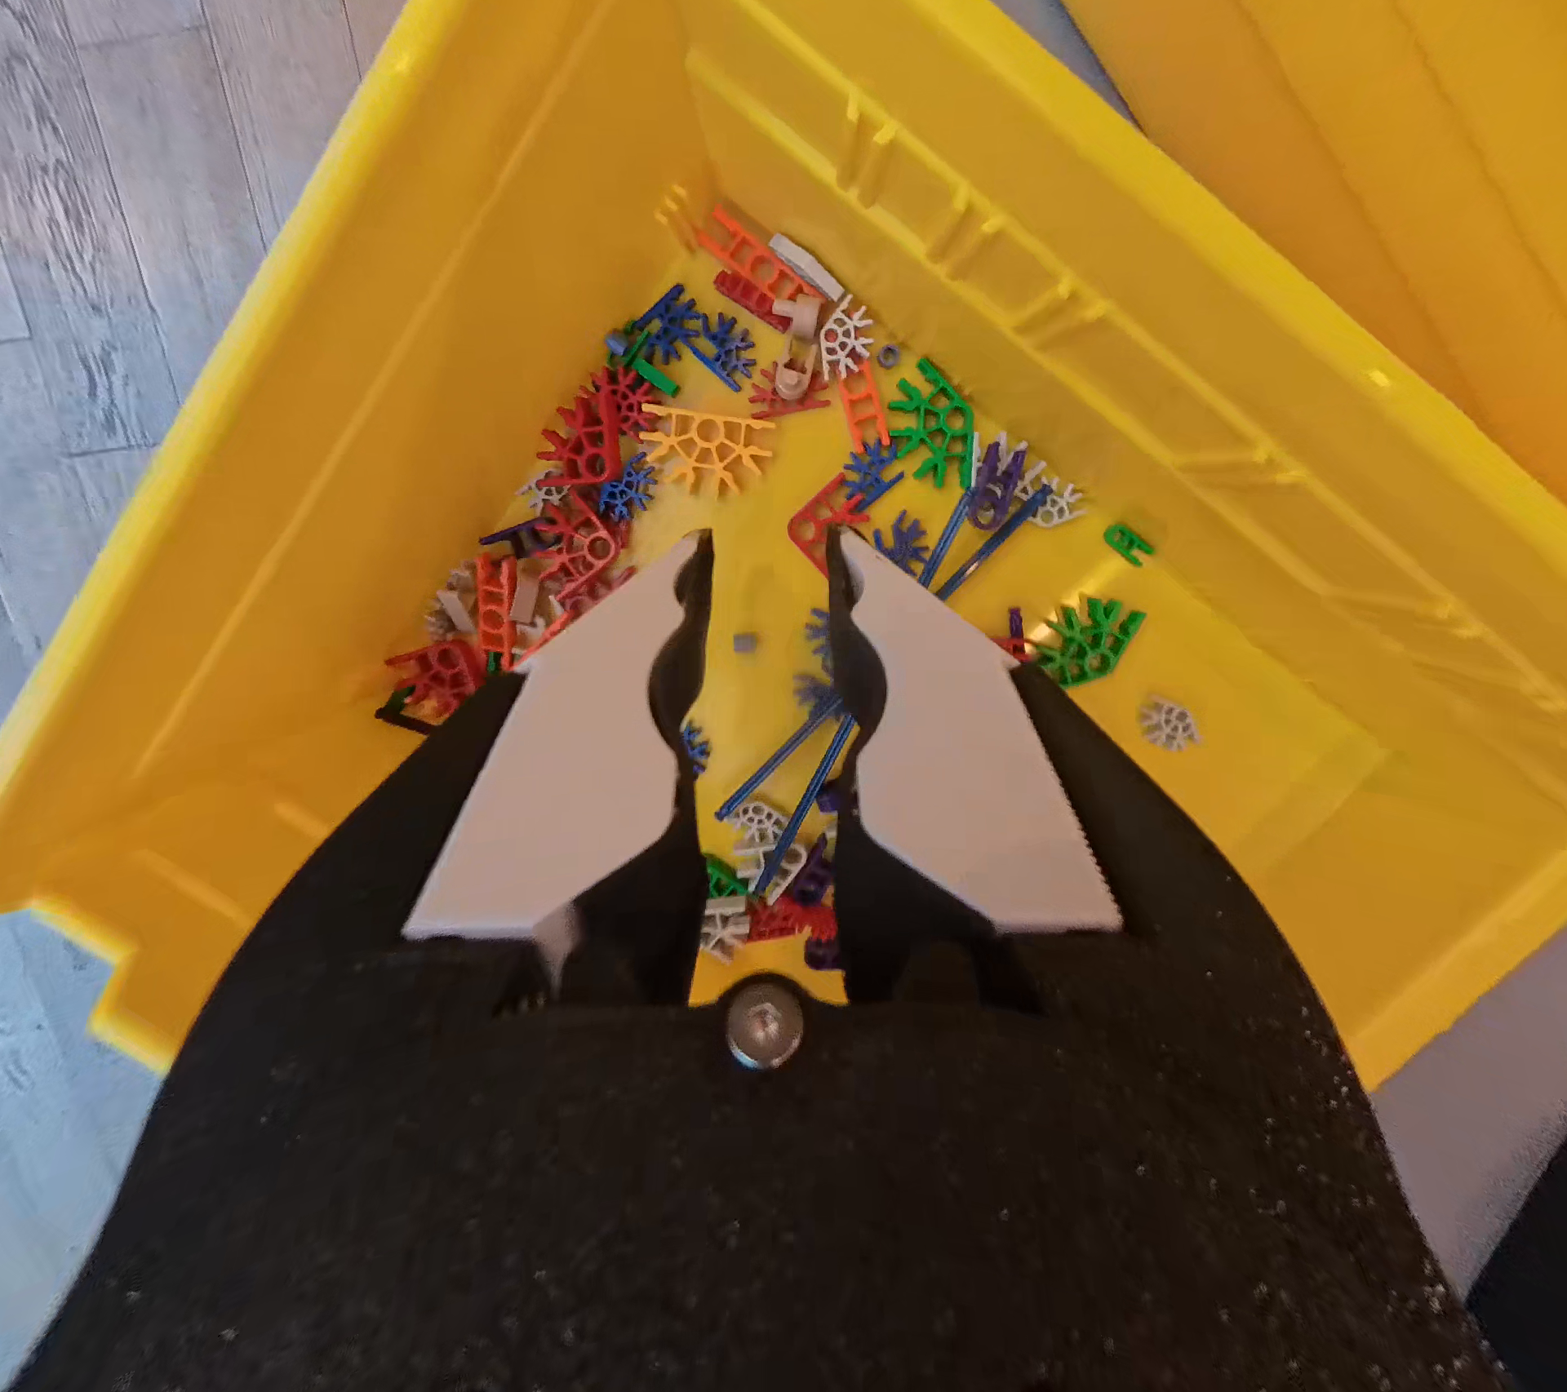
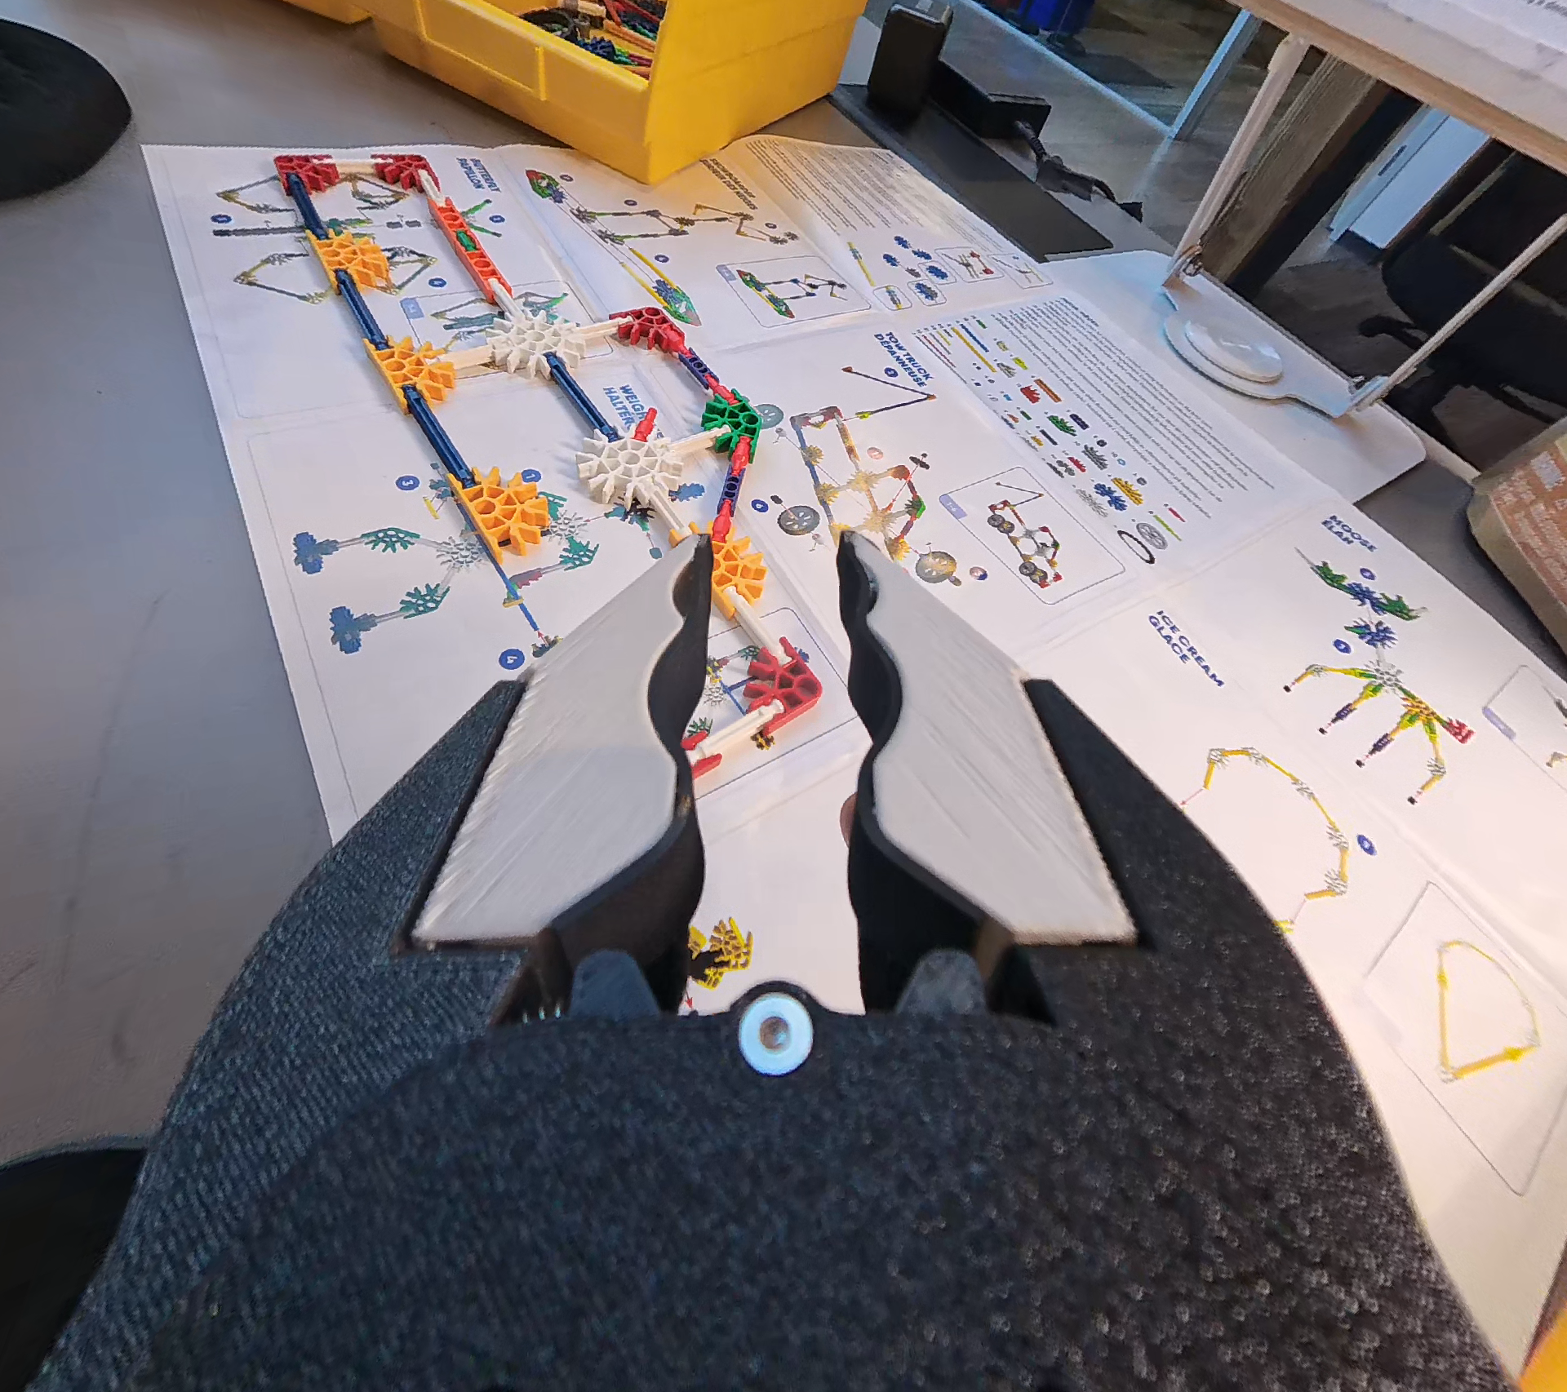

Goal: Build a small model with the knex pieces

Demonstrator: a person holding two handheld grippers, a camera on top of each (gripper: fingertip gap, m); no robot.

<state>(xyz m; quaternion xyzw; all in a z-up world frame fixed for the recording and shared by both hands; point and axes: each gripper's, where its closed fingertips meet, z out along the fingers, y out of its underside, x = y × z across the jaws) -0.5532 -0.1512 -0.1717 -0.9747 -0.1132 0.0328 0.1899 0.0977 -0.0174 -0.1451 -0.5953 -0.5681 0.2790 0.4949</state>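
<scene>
In the left wrist view my left gripper [image 1: 770, 542] is open and empty, hanging inside a yellow bin [image 1: 475, 351] above its floor. Loose toy construction pieces lie there: a yellow fan connector [image 1: 708, 448], red connectors [image 1: 589, 444], a green connector [image 1: 937, 423], blue rods [image 1: 988, 542]. Its right fingertip is nearest a red corner connector [image 1: 816, 520]. In the right wrist view my right gripper [image 2: 773, 546] is open and empty, low over a flat rod-and-connector assembly [image 2: 543, 342] lying on a printed instruction sheet [image 2: 1060, 673]. Its left fingertip is next to an orange connector [image 2: 739, 570].
Two yellow bins [image 2: 721, 37] holding pieces stand at the far side of the grey table [image 2: 127, 588]. A second yellow bin [image 1: 1323, 37] shows in the left wrist view. A white stand [image 2: 1255, 351] carrying a printed sheet and a cardboard box [image 2: 1526, 512] are at the right. Spacing between my two grippers at the tips: around 65 cm. The yellow fan connector [image 1: 708, 448] lies around 5 cm away from my left fingertips.
</scene>
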